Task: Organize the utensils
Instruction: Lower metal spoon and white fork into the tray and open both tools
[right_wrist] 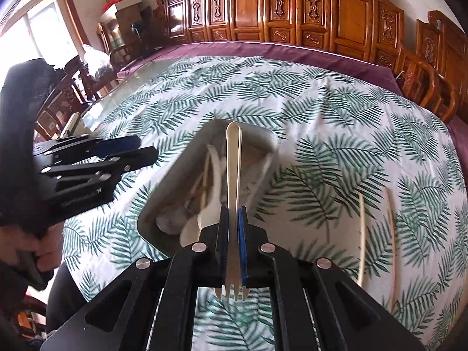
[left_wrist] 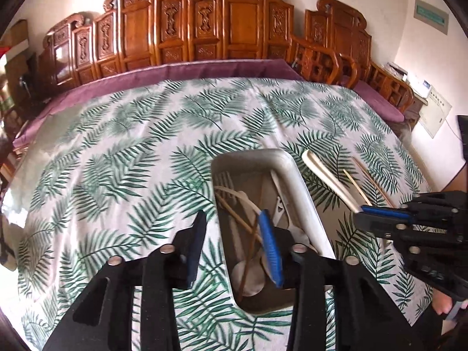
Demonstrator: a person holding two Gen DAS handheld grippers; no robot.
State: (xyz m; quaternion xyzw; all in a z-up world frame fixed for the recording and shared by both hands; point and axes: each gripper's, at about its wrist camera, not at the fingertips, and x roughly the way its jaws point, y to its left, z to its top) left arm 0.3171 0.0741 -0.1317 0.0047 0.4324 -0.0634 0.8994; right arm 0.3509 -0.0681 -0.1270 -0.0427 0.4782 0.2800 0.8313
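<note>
I see a table under a leaf-print cloth [left_wrist: 122,152], carved wooden chairs [right_wrist: 292,8] behind. My right gripper [right_wrist: 233,219] pinches a pale-handled fork [right_wrist: 233,158] above the grey tray [left_wrist: 295,181] of utensils; my left gripper [left_wrist: 234,228] is part-open, empty. Two chopsticks [right_wrist: 362,228] lie on the cloth beside the tray.

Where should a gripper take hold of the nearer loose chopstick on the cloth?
Probably near mid-length, from above, jaws across the stick. The chopstick lies flat on the tablecloth, thin and straight, with a clear gap to its neighbour for one finger.
</note>
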